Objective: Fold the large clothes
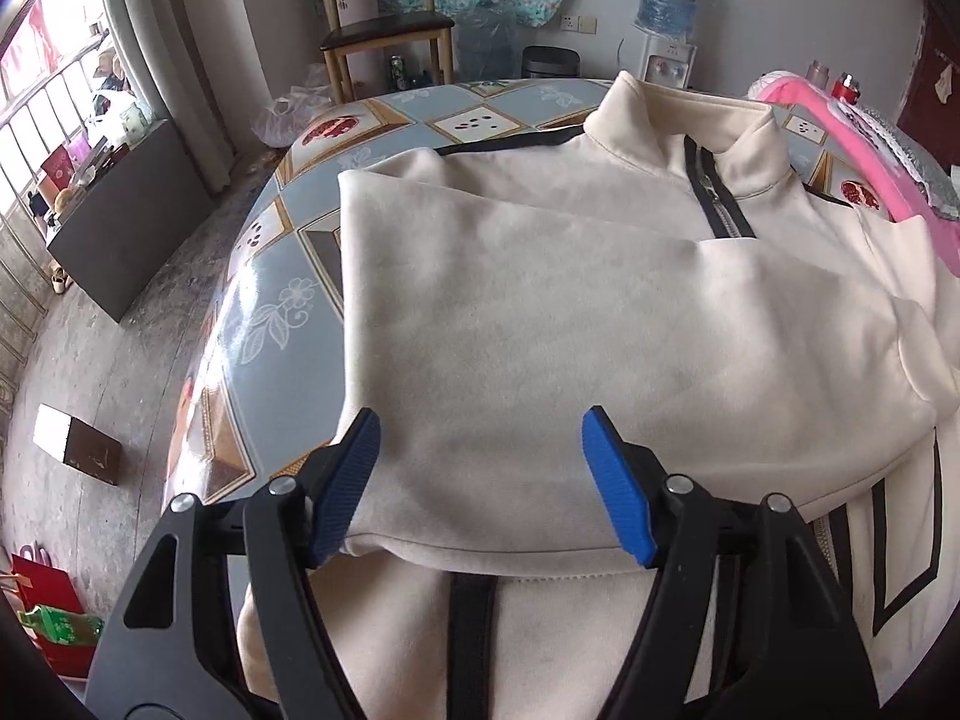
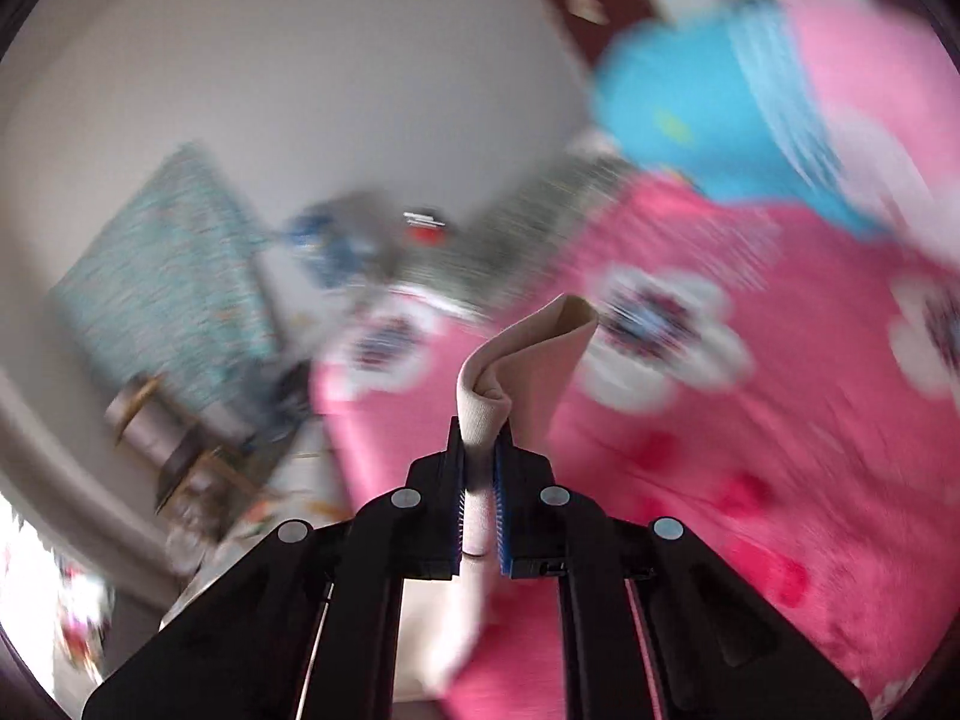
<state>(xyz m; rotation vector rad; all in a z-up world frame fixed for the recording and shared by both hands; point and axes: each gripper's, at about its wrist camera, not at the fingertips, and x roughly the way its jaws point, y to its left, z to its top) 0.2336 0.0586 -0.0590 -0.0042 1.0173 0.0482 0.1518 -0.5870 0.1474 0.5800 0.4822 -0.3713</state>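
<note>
A cream zip-up jacket (image 1: 570, 312) with black trim lies on the patterned table (image 1: 270, 276), collar at the far side and one side folded over its front. My left gripper (image 1: 480, 438) is open, its blue pads spread just above the jacket's near folded edge. My right gripper (image 2: 480, 468) is shut on a cream ribbed cuff of the jacket (image 2: 522, 354), which sticks up between the pads. The right wrist view is blurred by motion.
A pink flowered blanket (image 2: 750, 420) and a blue cloth (image 2: 690, 114) lie on a bed to the right. Beyond the table stand a wooden chair (image 1: 384, 30), a water dispenser (image 1: 669, 24) and a dark bin (image 1: 549, 63). A dark low cabinet (image 1: 132, 210) stands left.
</note>
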